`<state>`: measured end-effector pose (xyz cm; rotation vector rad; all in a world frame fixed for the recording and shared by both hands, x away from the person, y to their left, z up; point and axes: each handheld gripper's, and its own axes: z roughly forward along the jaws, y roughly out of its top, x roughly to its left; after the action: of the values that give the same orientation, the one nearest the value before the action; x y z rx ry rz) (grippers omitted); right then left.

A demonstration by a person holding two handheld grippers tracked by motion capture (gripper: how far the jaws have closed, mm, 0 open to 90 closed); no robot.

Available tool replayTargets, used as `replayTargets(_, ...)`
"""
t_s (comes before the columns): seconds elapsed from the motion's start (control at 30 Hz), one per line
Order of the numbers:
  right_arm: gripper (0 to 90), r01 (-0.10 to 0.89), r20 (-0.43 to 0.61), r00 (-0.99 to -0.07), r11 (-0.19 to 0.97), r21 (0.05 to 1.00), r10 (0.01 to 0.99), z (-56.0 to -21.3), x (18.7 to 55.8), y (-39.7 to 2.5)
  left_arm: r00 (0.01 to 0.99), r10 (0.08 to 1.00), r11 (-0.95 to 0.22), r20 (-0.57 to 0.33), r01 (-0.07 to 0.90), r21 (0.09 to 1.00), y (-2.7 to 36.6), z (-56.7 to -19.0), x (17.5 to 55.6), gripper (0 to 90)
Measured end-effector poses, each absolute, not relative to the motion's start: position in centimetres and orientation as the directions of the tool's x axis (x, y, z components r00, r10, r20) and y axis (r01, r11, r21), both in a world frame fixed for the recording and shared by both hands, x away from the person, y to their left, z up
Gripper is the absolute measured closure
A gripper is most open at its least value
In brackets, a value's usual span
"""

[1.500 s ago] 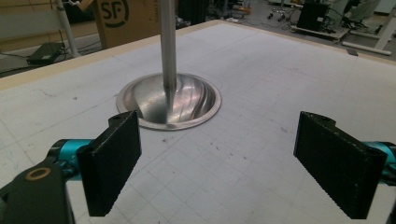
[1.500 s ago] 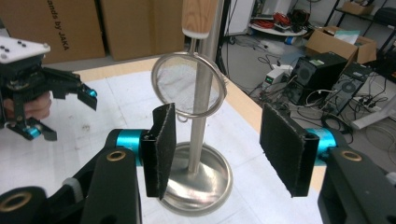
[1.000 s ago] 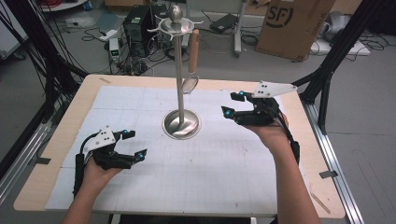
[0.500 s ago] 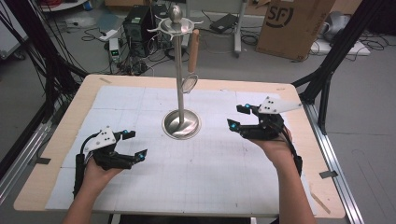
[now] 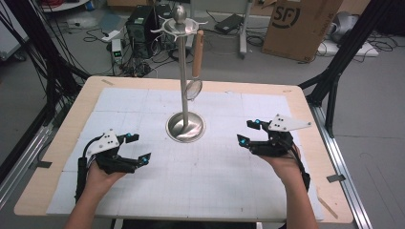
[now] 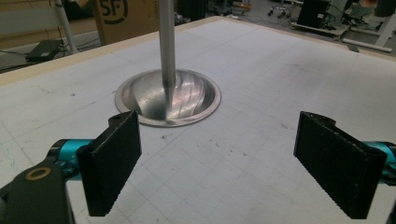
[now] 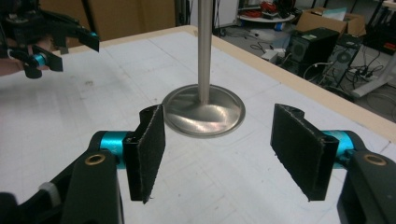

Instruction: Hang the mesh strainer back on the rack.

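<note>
We judge the job near done: the wooden-handled utensil w/ round metal head (image 5: pixel 195 71) hangs on a hook of the tall steel stand w/ domed base (image 5: pixel 185 125), mid-surface. Our left claw (image 5: pixel 137 147) and right claw (image 5: pixel 250 131) both sit released, empty, either side of the base. Nothing left but resting, apparently.

Glossy brushed-metal stand (image 5: pixel 185 125) on a matt gridded mat (image 5: pixel 205 176); tongs' pads (image 7: pixel 145 154) look rough, matt black.

A wooden-edged table (image 5: pixel 57 157) carries a white gridded mat (image 5: pixel 210 176), with a metal stand (image 5: pixel 185 127) at its middle.
</note>
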<state>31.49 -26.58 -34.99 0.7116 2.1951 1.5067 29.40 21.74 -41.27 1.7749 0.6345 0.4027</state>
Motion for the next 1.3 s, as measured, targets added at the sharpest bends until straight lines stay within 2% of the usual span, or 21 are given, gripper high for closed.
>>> replayTargets(0.53, 32.1, 0.253, 0.033, -0.772, 0.258, 0.932, 0.635, -38.8, 29.6, -27.9, 0.801, 0.598, -0.216, -0.044, 0.214, 0.953, 21.4, -41.6, 29.4, 15.5)
replayTargets(1.3, 28.0, 0.297, 0.057, -0.761, 0.268, 0.917, 0.646, -40.0, 30.0, -28.5, 0.802, 0.596, -0.217, -0.042, 0.210, 0.953, 21.3, -41.5, 29.4, 15.5)
